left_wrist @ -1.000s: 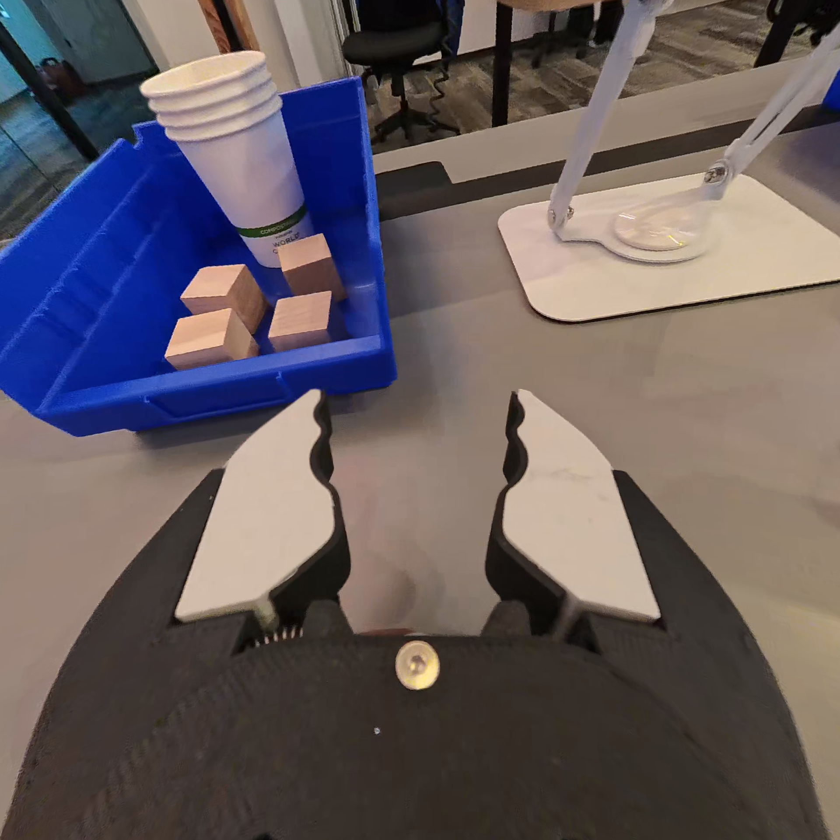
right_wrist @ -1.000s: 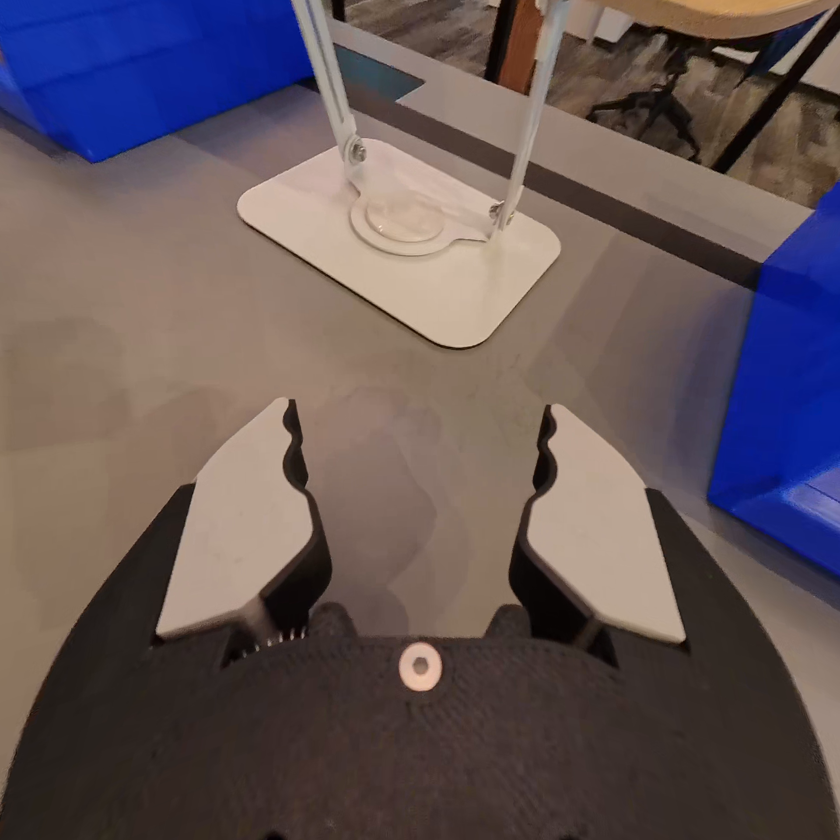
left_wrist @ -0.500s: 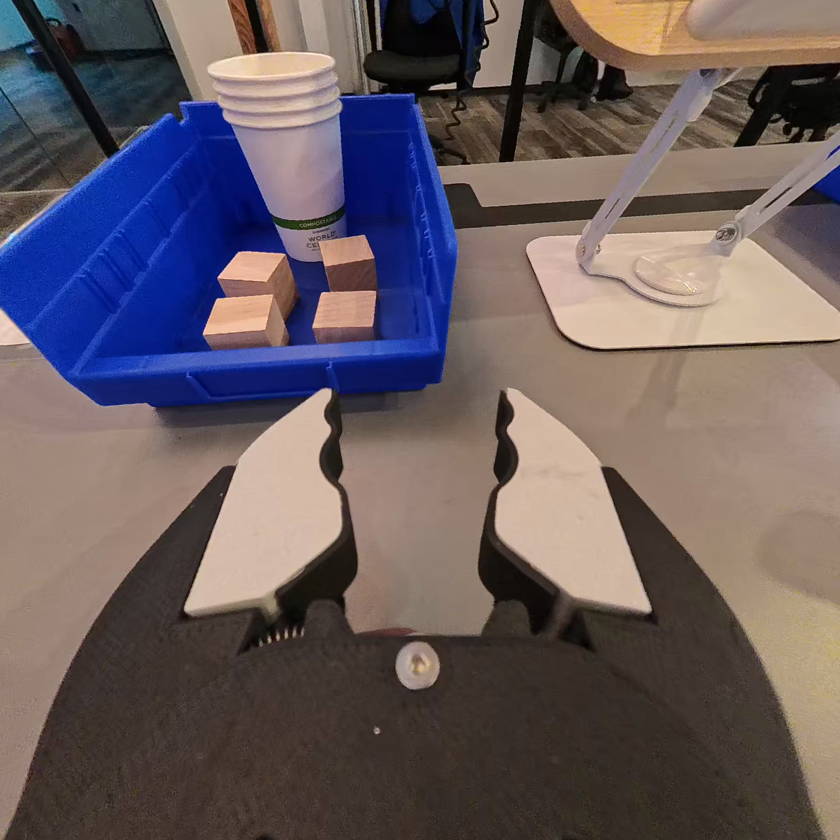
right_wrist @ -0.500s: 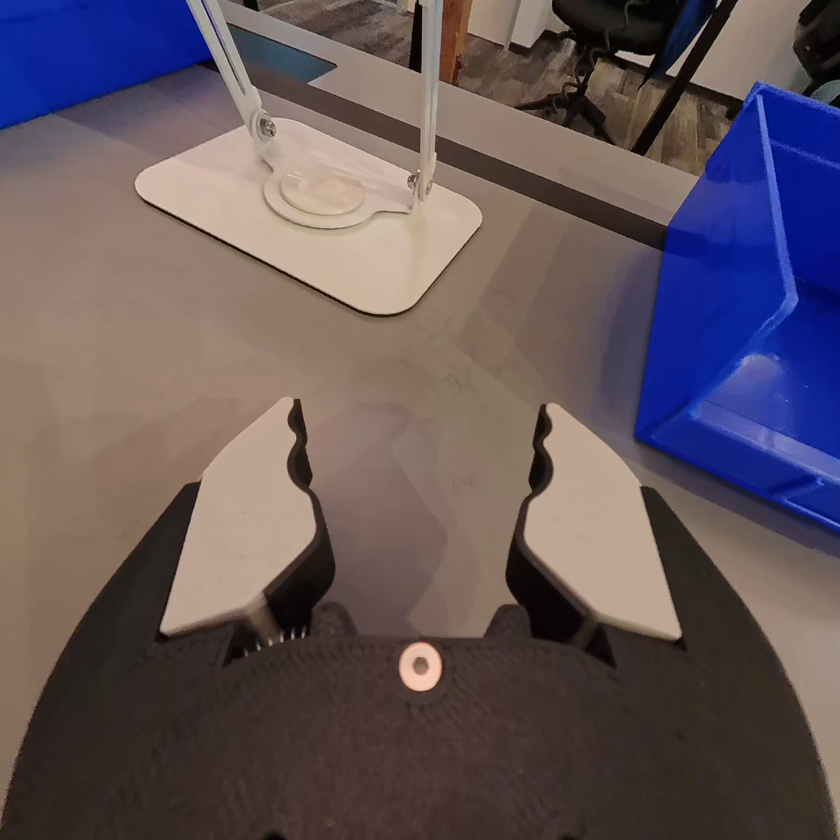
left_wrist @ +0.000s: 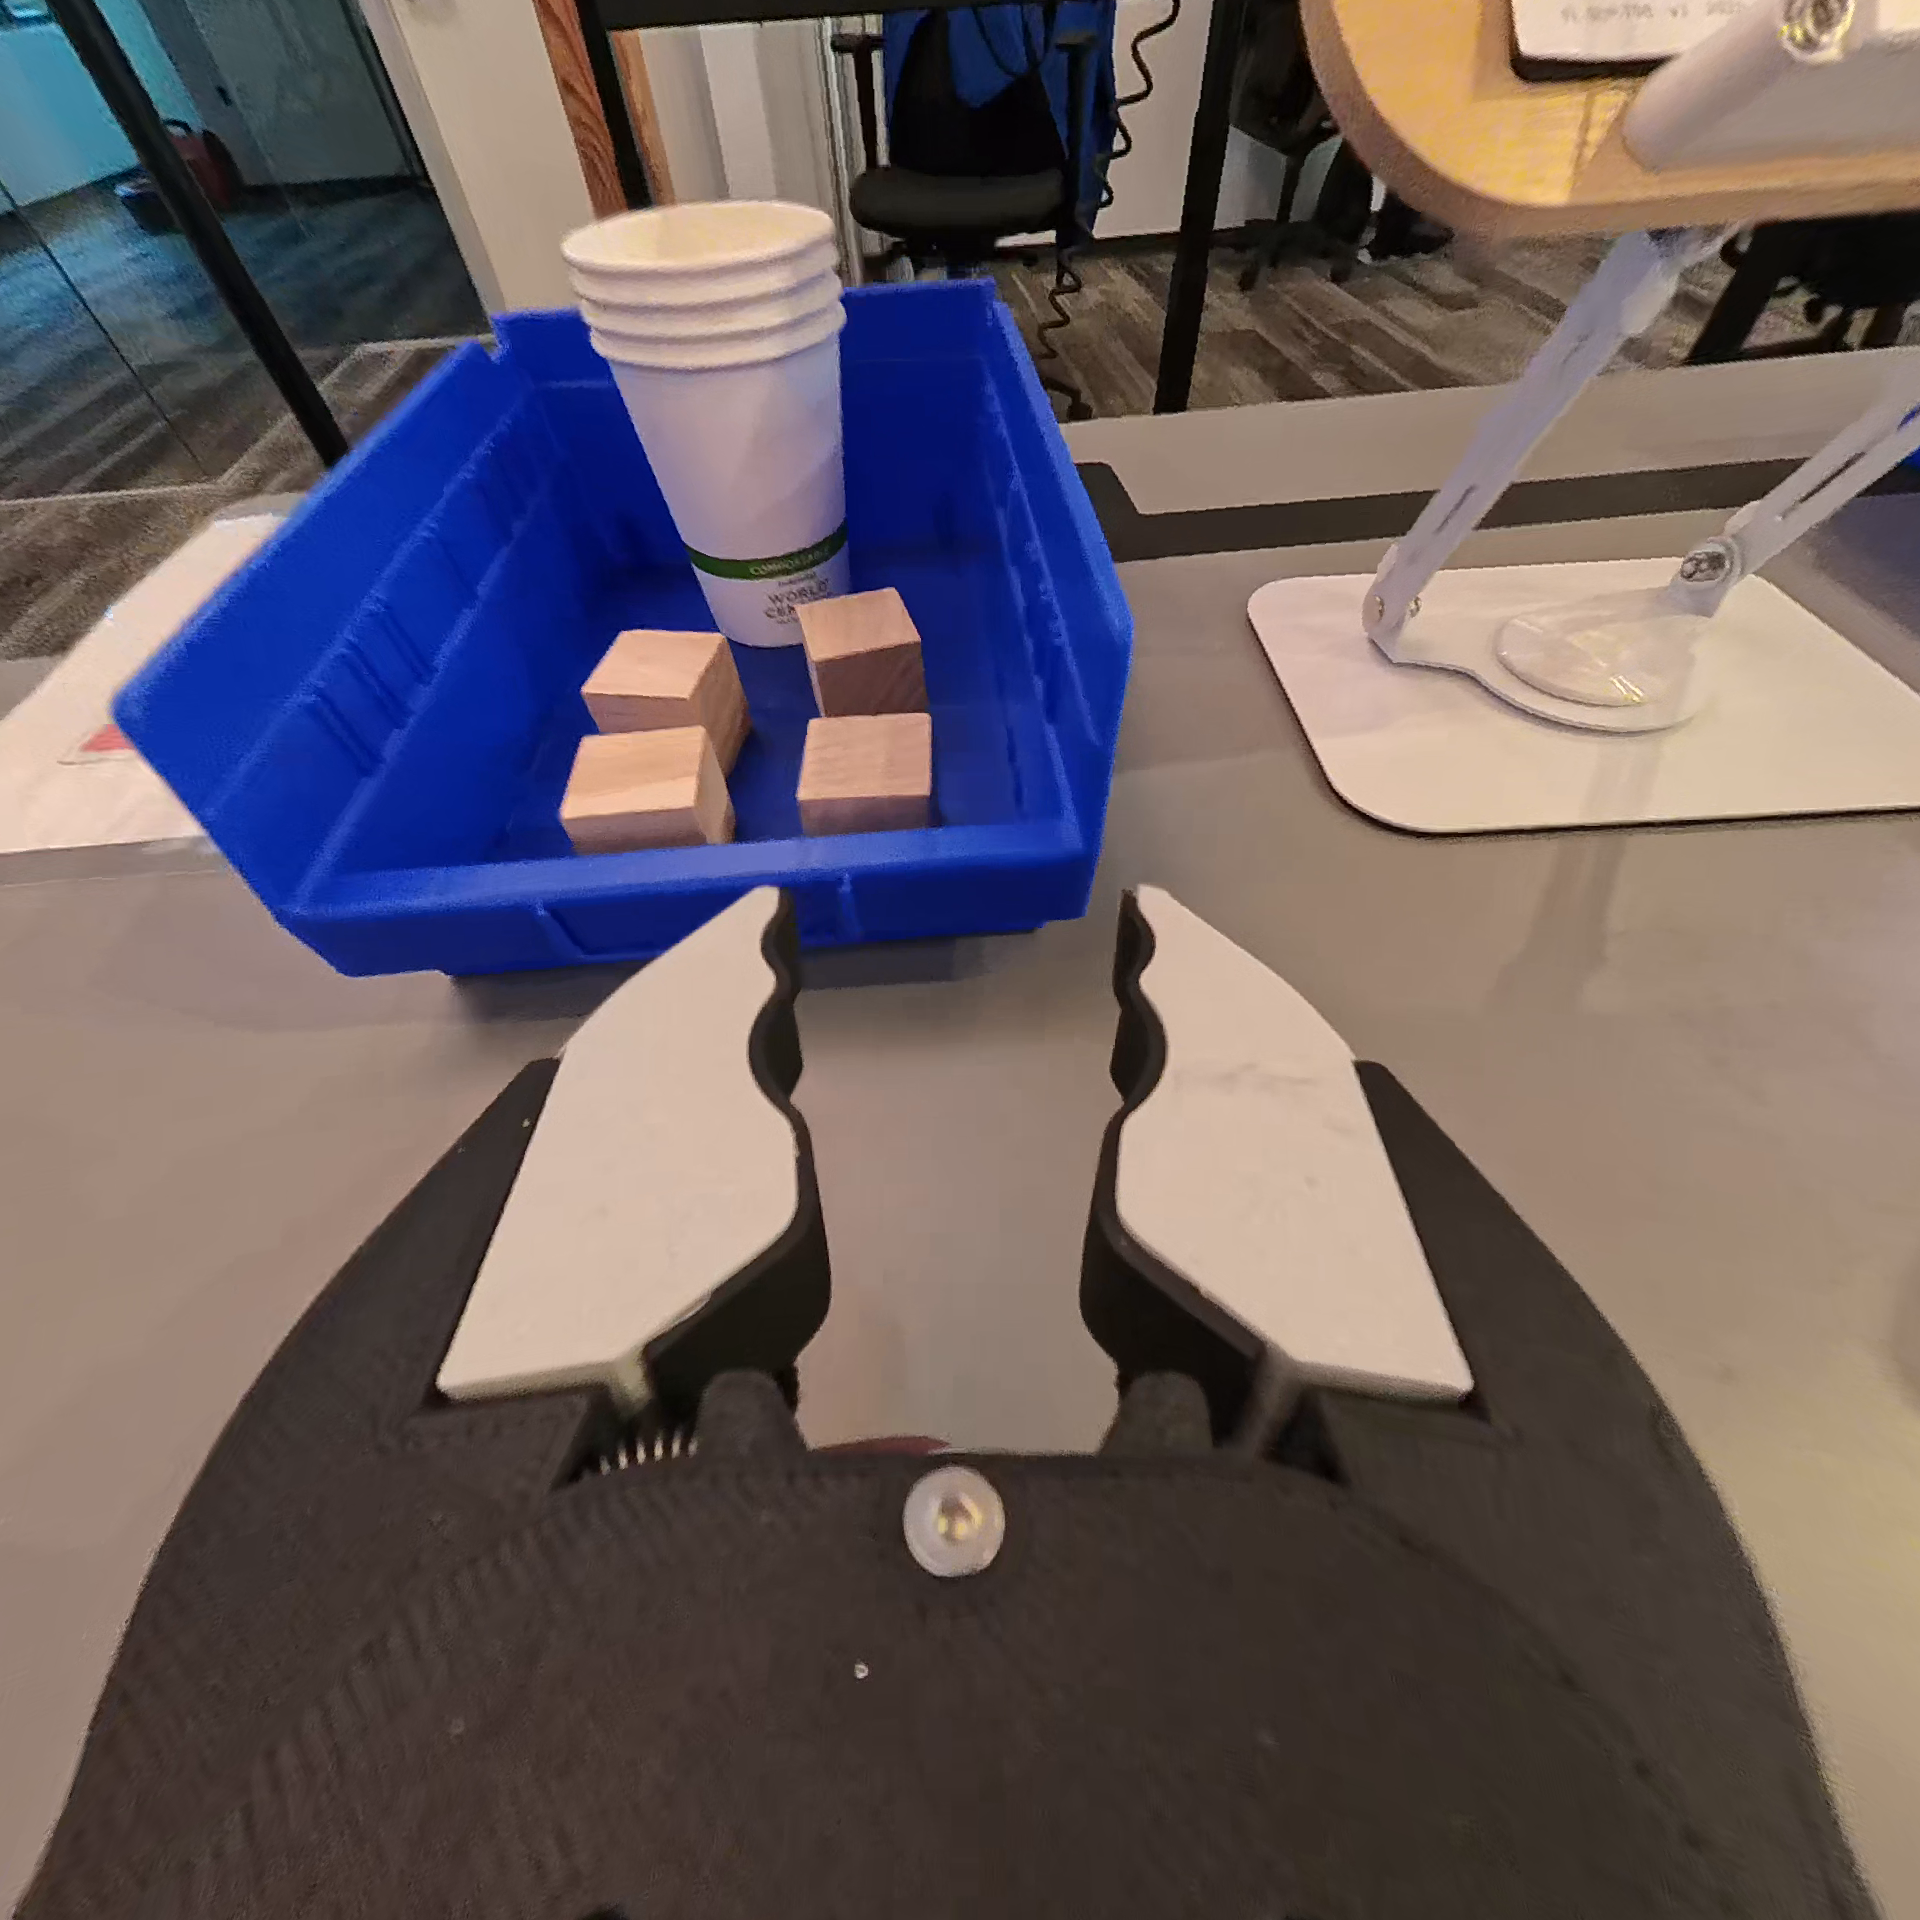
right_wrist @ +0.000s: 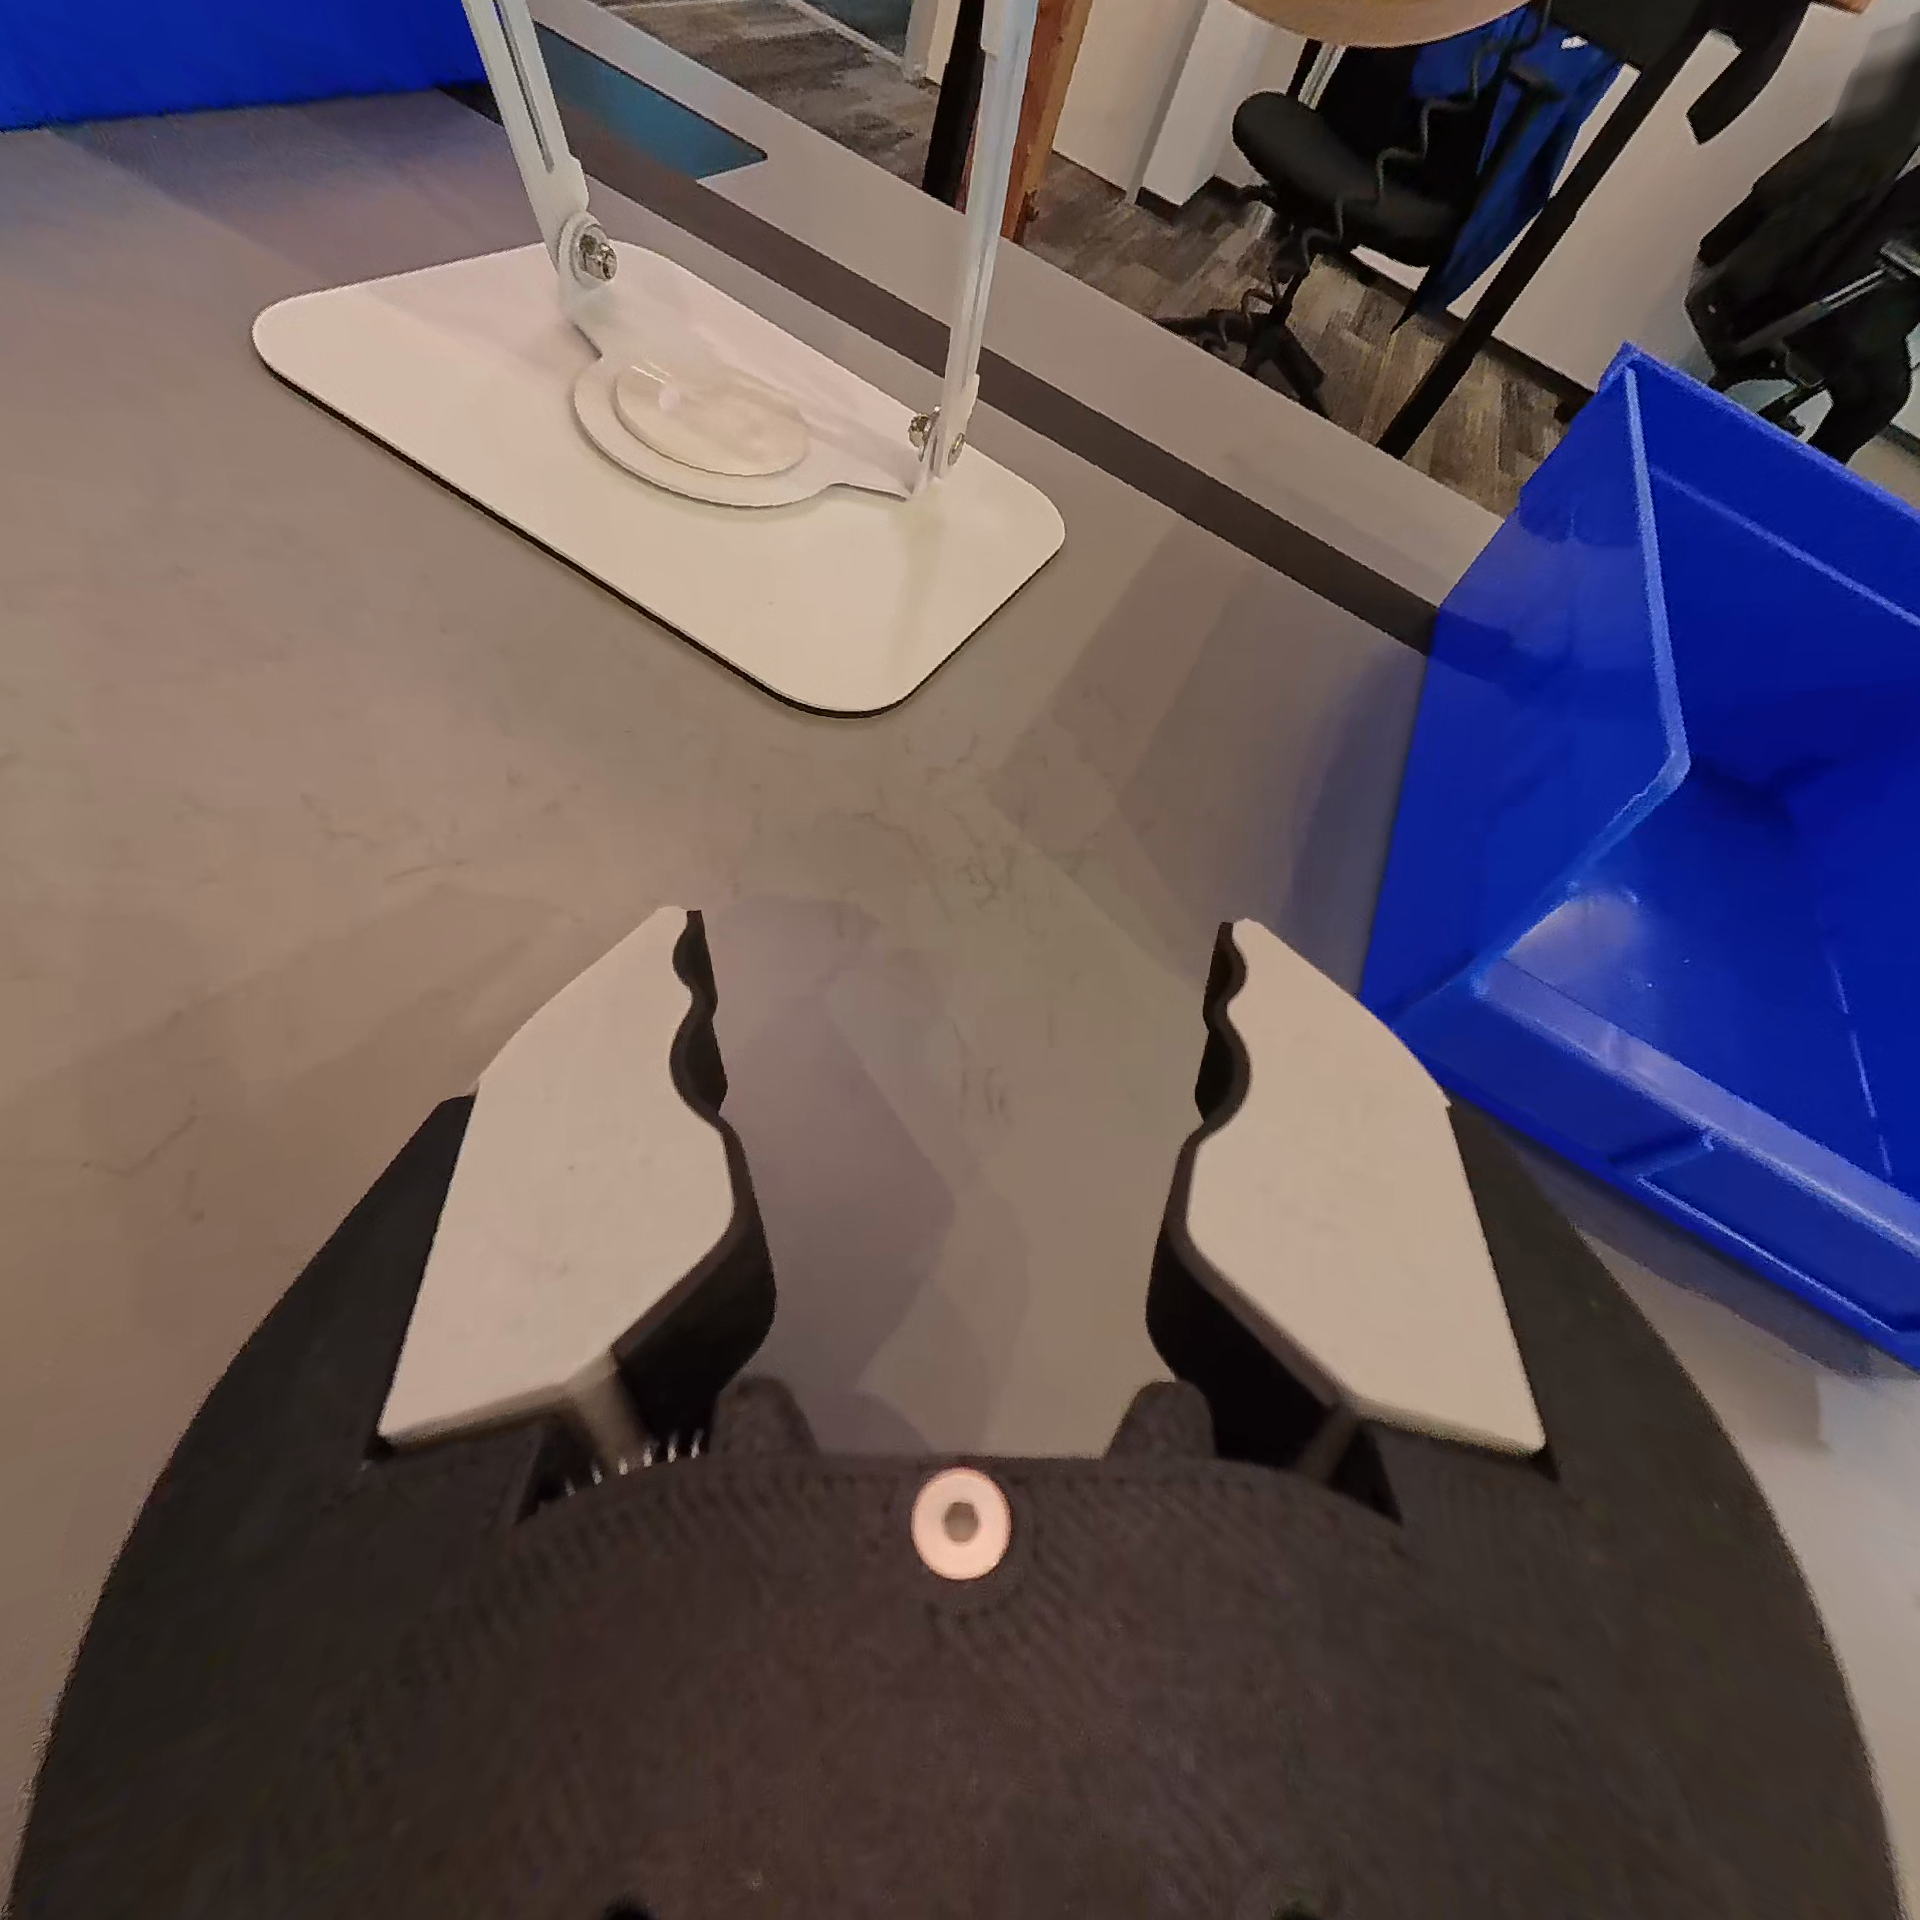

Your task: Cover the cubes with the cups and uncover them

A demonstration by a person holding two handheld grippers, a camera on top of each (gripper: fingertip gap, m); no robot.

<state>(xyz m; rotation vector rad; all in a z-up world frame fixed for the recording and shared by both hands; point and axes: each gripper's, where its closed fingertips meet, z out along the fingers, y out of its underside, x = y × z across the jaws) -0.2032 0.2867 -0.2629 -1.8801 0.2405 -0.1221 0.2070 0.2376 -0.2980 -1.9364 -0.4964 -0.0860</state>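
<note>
In the left wrist view a blue bin (left_wrist: 395,665) holds a stack of white paper cups (left_wrist: 727,416) standing upright at its back and several wooden cubes (left_wrist: 655,696) in front of the stack. My left gripper (left_wrist: 951,914) is open and empty, just in front of the bin's front wall, low over the grey table. In the right wrist view my right gripper (right_wrist: 961,930) is open and empty over bare table. A second blue bin (right_wrist: 1704,831) stands to its right; the part of its inside that shows holds nothing.
A white lamp base plate (left_wrist: 1558,717) with two white arms stands at the back of the grey table; it also shows in the right wrist view (right_wrist: 665,488). A wooden shelf edge (left_wrist: 1507,135) hangs above. Office chairs and floor lie beyond the table.
The left gripper has swung to face the bin with the cups and cubes more squarely. The right gripper has turned right, bringing the second blue bin further into view. Both stay open.
</note>
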